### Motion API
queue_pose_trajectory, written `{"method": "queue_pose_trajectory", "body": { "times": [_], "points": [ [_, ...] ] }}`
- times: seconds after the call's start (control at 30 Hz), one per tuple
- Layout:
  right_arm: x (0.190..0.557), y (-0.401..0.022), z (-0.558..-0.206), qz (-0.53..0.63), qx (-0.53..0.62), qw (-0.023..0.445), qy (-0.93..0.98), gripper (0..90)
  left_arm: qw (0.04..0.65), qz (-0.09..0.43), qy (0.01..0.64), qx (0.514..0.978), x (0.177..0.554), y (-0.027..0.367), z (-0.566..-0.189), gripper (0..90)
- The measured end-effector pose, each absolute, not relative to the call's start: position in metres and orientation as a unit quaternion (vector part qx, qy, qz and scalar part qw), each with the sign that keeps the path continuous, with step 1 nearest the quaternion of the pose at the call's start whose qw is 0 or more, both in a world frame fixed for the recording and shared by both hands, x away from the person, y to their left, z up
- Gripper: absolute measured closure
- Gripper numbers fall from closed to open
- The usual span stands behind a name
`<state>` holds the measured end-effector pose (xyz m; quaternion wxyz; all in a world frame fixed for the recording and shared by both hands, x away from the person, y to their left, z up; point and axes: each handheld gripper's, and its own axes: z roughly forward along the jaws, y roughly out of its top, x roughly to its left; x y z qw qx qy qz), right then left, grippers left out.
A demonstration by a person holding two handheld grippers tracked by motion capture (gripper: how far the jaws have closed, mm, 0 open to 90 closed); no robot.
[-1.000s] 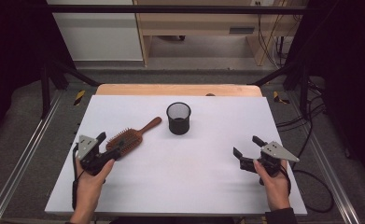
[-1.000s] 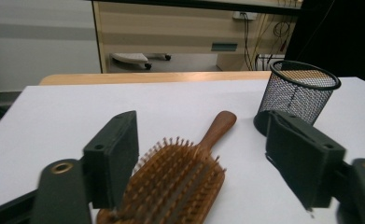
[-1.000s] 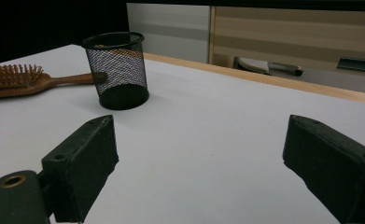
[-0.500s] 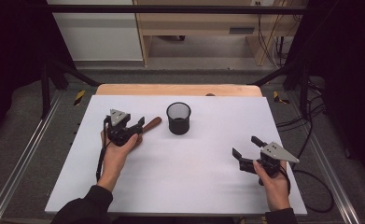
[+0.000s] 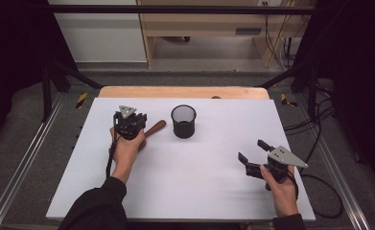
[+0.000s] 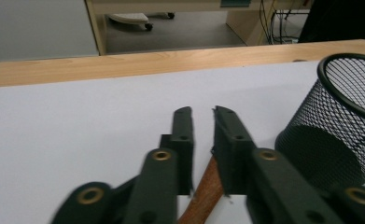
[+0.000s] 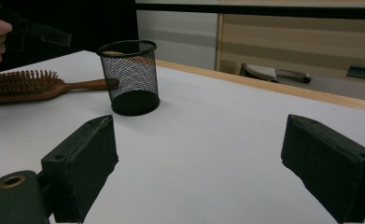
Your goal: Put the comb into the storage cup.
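Observation:
A wooden hairbrush (image 5: 155, 128) lies on the white table (image 5: 190, 182), its handle pointing at a black mesh cup (image 5: 183, 121). My left gripper (image 5: 127, 120) sits over the brush head. In the left gripper view its jaws (image 6: 201, 112) have just been closing and stand almost together, with the brown handle (image 6: 203, 186) between them near their base. The cup (image 6: 334, 126) is close on the right. My right gripper (image 5: 252, 149) rests at the front right, jaws wide apart (image 7: 199, 154) with nothing between them. From there the brush (image 7: 35, 87) and cup (image 7: 129, 77) show at the left.
A wooden board edge (image 5: 185, 92) runs along the table's far side. Metal rails (image 5: 27, 158) flank the table on the left, and cables (image 5: 319, 182) trail at the right. Open white surface lies between the two hands.
My left hand moved from the front left up and right onto the brush, and its jaws narrowed around the handle. The right hand and gripper stayed put.

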<state>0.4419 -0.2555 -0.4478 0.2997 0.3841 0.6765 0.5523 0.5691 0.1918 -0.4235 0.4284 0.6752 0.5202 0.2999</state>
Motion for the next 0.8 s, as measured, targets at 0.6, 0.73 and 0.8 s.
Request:
{"method": "queue_pose_trajectory", "body": {
  "times": [0.6, 0.73, 0.8],
  "points": [
    [0.441, -0.256, -0.448, 0.551, 0.383, 0.302, 0.677, 10.5, 0.408, 0.275, 0.536, 0.686, 0.575, 0.19, -0.429, 90.0],
    [0.442, -0.256, -0.448, 0.55, 0.385, 0.302, 0.677, 10.5, 0.39, 0.272, 0.536, 0.697, 0.579, 0.188, -0.433, 90.0],
    [0.442, -0.256, -0.448, 0.55, 0.385, 0.302, 0.677, 10.4, 0.382, 0.264, 0.539, 0.702, 0.581, 0.187, -0.435, 90.0]
  ]
}}
